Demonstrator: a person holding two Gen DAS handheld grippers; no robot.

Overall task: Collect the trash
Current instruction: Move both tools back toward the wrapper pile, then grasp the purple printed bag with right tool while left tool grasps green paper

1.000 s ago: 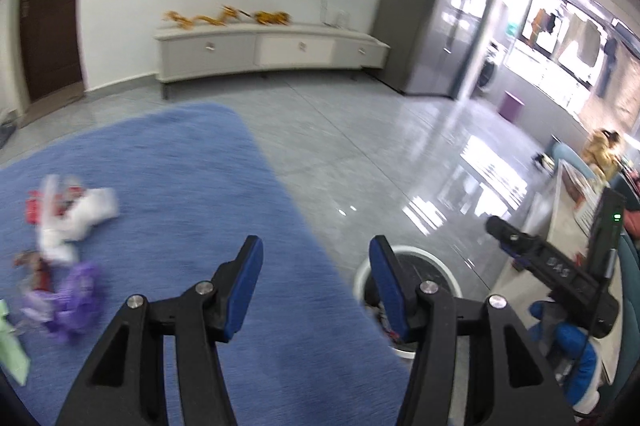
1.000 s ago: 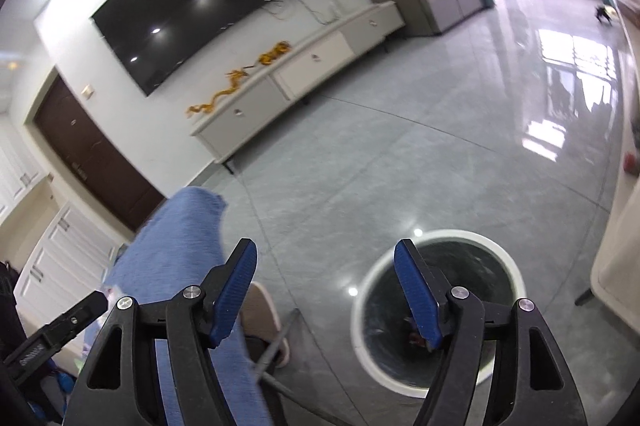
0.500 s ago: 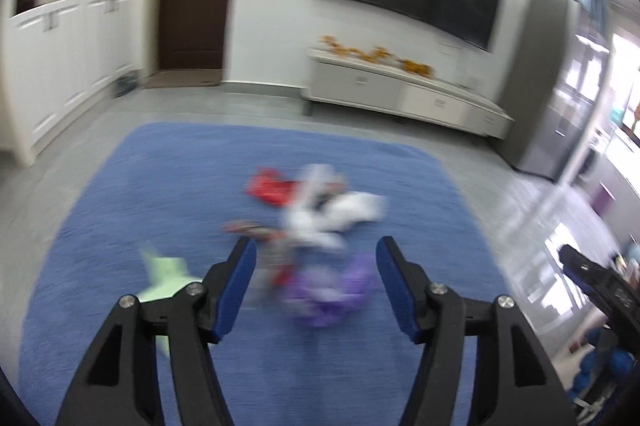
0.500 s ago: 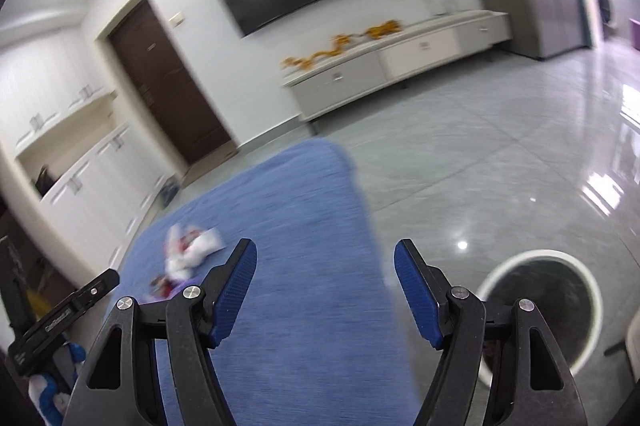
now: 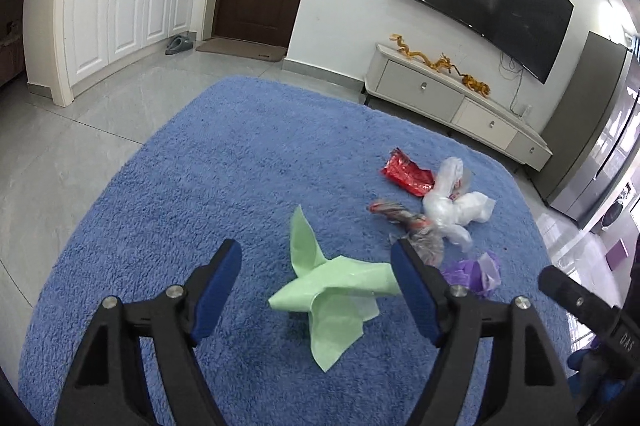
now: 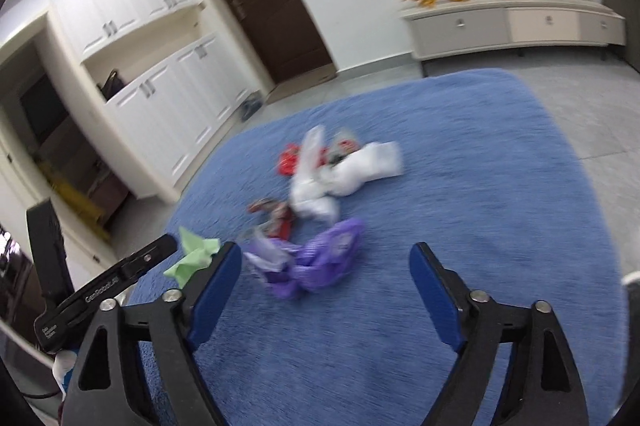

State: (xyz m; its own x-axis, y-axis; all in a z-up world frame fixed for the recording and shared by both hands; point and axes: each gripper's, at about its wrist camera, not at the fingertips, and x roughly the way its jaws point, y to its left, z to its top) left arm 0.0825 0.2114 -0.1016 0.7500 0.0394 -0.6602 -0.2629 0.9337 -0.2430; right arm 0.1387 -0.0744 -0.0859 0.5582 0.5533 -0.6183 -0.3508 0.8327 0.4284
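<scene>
Both claws have just been opening and hold nothing: left gripper (image 5: pixel 316 282) over the green paper (image 5: pixel 332 290), right gripper (image 6: pixel 326 282) near the purple bag (image 6: pixel 320 258), mid-rug (image 6: pixel 480 162), bare carpet all round.

The left tool's (image 6: pixel 132 268) black body reads "GenRobot.AI"; smaller print beneath is illegible.

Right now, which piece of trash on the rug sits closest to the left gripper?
The pale green wrapper, lying between the open left gripper's fingers. The purple bag, white bag and red wrapper lie farther off.
</scene>
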